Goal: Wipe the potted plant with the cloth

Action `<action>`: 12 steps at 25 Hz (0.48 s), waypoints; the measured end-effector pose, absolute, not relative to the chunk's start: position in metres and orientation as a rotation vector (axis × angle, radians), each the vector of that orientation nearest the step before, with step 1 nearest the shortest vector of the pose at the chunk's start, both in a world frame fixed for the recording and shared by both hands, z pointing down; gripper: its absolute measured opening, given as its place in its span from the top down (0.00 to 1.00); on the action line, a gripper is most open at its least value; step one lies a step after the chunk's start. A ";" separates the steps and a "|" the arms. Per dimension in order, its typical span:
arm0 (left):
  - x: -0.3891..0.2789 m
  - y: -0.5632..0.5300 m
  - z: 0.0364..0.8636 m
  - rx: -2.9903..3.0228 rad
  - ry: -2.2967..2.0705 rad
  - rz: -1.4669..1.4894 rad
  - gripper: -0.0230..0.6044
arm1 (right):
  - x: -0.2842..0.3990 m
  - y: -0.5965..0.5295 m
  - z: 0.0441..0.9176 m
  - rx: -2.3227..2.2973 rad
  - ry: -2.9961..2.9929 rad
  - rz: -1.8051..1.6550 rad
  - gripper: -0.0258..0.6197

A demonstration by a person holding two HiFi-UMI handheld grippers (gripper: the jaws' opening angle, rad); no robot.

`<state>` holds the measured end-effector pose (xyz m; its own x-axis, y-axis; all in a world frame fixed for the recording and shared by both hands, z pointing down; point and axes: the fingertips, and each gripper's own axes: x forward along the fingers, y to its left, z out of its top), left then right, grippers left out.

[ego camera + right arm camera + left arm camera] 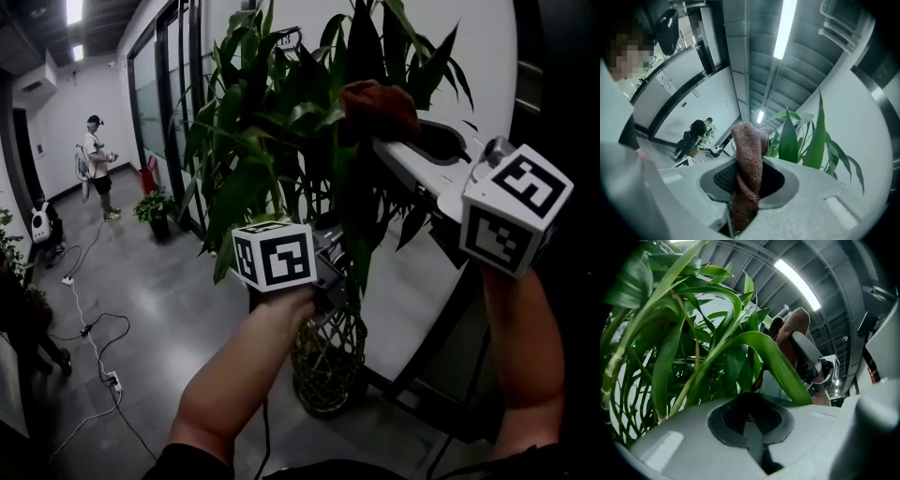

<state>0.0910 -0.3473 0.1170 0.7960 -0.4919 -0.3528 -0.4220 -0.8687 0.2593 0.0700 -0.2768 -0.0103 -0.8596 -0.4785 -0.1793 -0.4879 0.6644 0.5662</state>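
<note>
Your right gripper (389, 150), in the upper right of the frame, is clamped on the reddish-brown knitted cloth (380, 105), held high in the crown of the tall green potted plant (253, 141) at centre. Your left gripper (752, 420), lower centre, is closed with nothing in it, just beside the plant.

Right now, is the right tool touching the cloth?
Touching. The right gripper view shows the cloth clamped between the jaws of the right tool.
</note>
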 end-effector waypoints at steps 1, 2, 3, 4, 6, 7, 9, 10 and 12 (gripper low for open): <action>0.091 -0.347 0.117 2.820 -0.726 -0.617 0.95 | 0.067 -0.278 -0.008 -0.828 2.863 0.981 0.84; 0.091 -0.346 0.119 2.821 -0.732 -0.611 0.95 | 0.064 -0.279 -0.005 -0.828 2.876 0.991 0.84; 0.091 -0.346 0.120 2.822 -0.742 -0.603 0.95 | 0.061 -0.279 -0.002 -0.832 2.887 1.013 0.84; 0.090 -0.345 0.122 2.822 -0.755 -0.593 0.95 | 0.059 -0.279 0.002 -0.845 2.893 1.059 0.84; 0.087 -0.345 0.123 2.827 -0.785 -0.571 0.95 | 0.054 -0.280 0.008 -0.906 2.879 1.242 0.84; 0.086 -0.345 0.122 2.832 -0.798 -0.561 0.95 | 0.052 -0.280 0.012 -0.940 2.866 1.350 0.84; 0.086 -0.344 0.120 2.846 -0.816 -0.541 0.95 | 0.047 -0.280 0.019 -0.972 2.856 1.491 0.84; 0.086 -0.343 0.118 2.853 -0.823 -0.533 0.95 | 0.044 -0.280 0.022 -0.965 2.863 1.505 0.84; 0.086 -0.341 0.115 2.868 -0.824 -0.531 0.95 | 0.041 -0.279 0.026 -0.930 2.885 1.463 0.84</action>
